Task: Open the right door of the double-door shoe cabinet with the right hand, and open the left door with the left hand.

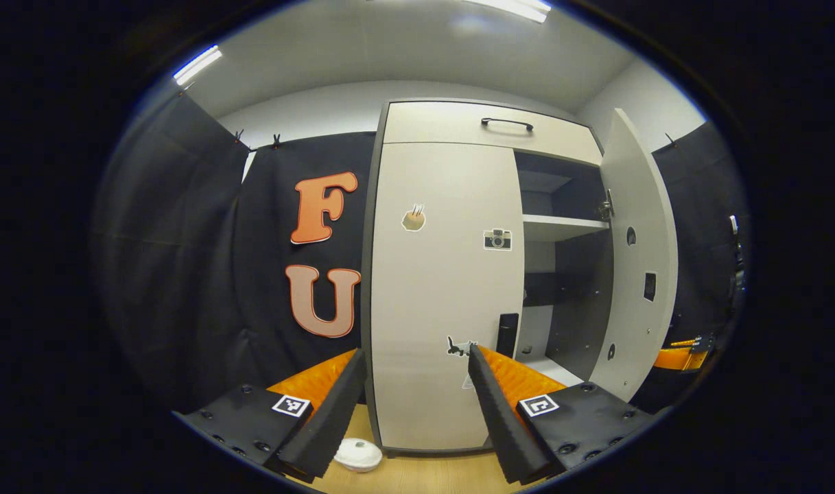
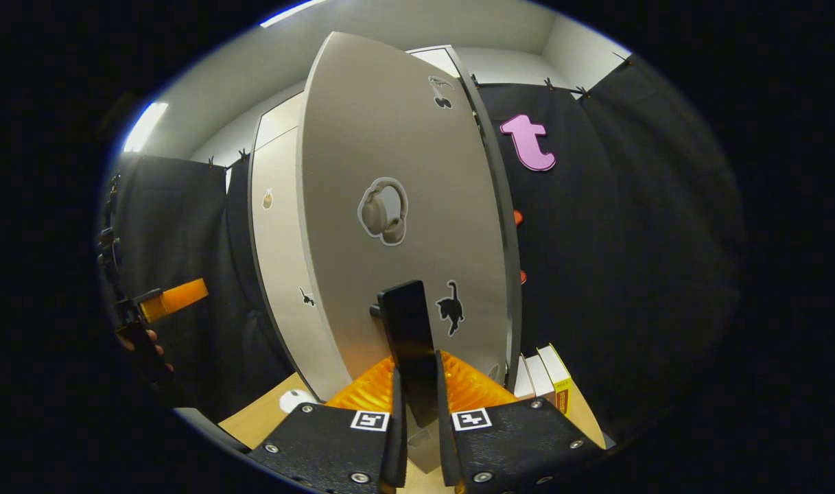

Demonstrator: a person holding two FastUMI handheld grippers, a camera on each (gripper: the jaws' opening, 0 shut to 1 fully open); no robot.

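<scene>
Right tool is clamped on the right door's handle, right door swung wide off the cabinet. Left tool gapes empty short of the closed left door. Its handle hugs the inner edge, so a sloppy approach could slip off.

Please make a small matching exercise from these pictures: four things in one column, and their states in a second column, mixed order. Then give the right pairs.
Things:
1. right door
2. left door
3. right gripper
4. left gripper

States:
A. jaws open, holding nothing
B. closed
C. swung open
D. jaws shut on the handle

Pairs: 1-C, 2-B, 3-D, 4-A
</scene>
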